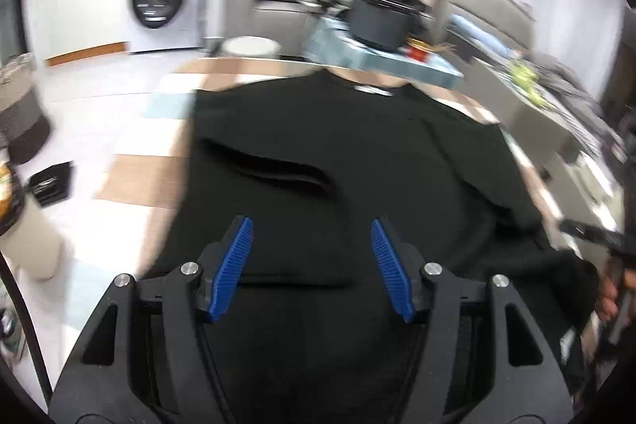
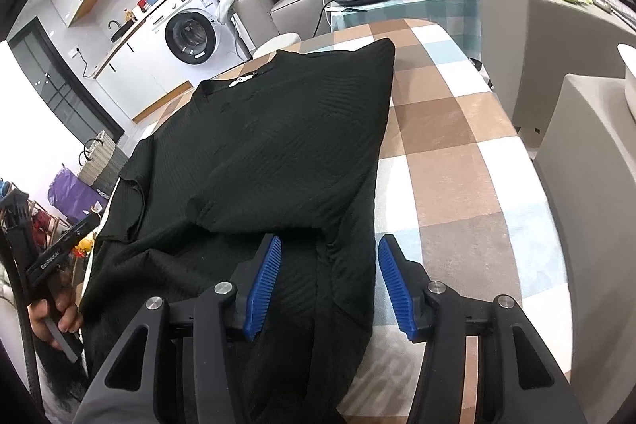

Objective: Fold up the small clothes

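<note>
The black shirt [image 2: 270, 153] lies flat on the checked tabletop [image 2: 457, 161], collar toward the far edge, one side folded in. My right tongs [image 2: 328, 281] stand open astride its near hem by the right fold. My left tongs [image 1: 312, 257] hover open over the shirt, gripping nothing.

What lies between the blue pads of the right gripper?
In the right wrist view, the right gripper stands open; the black ribbed shirt's right edge and a strip of checked tablecloth lie between its pads.

Shirt [image 2: 258, 153] hem (near edge) behind gripper body
</note>
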